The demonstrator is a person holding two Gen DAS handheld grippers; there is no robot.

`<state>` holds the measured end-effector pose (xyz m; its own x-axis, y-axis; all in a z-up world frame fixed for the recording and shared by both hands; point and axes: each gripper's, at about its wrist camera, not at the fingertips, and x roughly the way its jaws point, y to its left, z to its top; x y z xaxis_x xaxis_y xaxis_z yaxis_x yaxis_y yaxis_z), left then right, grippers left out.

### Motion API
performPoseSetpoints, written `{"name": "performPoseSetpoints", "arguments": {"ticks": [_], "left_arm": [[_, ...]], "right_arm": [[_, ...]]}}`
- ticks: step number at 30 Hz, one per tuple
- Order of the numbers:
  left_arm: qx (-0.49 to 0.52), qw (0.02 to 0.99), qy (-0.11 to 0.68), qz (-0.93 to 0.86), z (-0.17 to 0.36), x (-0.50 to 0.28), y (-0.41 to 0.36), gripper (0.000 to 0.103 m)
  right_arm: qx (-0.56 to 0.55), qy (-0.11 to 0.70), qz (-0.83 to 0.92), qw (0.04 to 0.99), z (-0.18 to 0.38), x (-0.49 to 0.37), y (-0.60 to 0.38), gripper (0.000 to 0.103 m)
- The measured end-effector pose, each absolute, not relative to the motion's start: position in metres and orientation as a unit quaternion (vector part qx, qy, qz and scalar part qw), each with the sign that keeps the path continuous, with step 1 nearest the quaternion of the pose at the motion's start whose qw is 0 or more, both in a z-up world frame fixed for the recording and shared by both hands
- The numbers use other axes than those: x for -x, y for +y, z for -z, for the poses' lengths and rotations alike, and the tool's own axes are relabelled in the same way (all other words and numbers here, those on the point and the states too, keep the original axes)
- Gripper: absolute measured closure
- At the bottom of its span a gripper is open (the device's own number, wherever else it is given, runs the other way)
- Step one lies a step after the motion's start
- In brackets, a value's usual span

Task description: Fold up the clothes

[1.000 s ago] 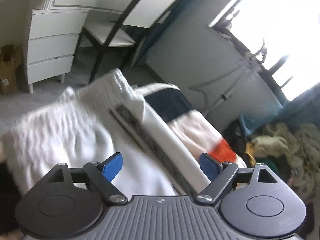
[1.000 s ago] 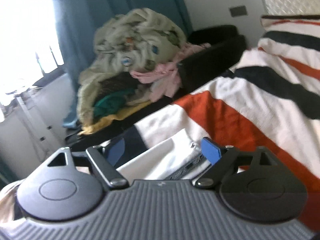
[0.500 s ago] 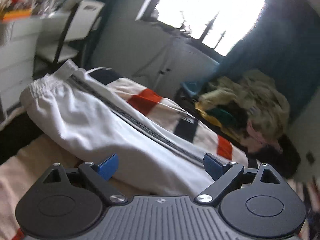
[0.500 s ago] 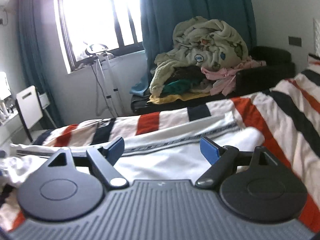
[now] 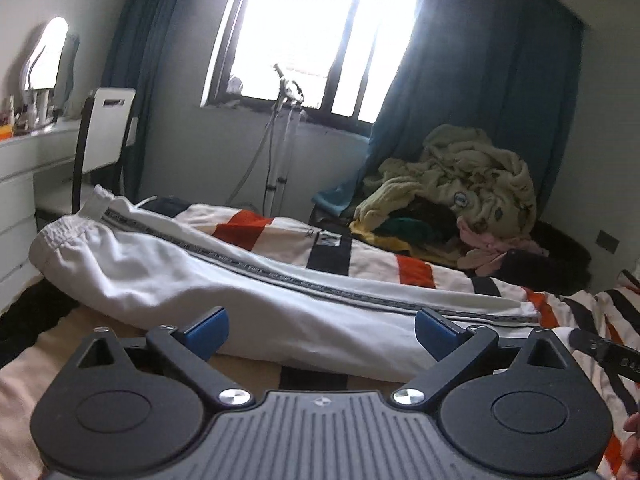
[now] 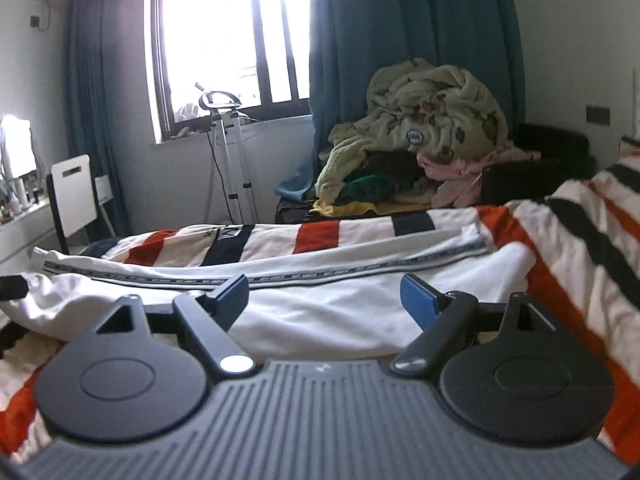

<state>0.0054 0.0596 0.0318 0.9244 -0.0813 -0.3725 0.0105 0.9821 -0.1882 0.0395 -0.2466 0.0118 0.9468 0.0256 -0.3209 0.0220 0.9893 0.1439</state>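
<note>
White trousers with a dark patterned side stripe lie stretched out along the striped bed, waistband at the left, leg ends at the right. They also show in the right wrist view. My left gripper is open and empty, just in front of the trousers' near edge. My right gripper is open and empty, held low before the trousers' middle. A black part of the right gripper shows at the right edge of the left wrist view.
The bed cover has orange, black and cream stripes. A heap of blankets and clothes sits on a dark sofa beyond the bed. A white desk, a chair and a stand are under the window.
Both grippers have drawn back from the trousers and swung level toward the window. The trousers, bunched a second ago, now lie stretched out flat on the bed.
</note>
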Motion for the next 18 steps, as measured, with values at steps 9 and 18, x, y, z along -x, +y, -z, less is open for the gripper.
{"name": "performPoseSetpoints", "arguments": {"ticks": [9,18], "left_arm": [[0.065,0.978,0.19,0.053,-0.02,-0.017,0.042,0.002],[0.098,0.965,0.239,0.051,-0.008,-0.035,0.054,0.002]], "right_arm": [[-0.065,0.132,-0.001,0.989,0.011,-0.048,-0.247,0.019],[-0.069,0.139,-0.001,0.988,0.019,-0.052,-0.246,0.019]]}}
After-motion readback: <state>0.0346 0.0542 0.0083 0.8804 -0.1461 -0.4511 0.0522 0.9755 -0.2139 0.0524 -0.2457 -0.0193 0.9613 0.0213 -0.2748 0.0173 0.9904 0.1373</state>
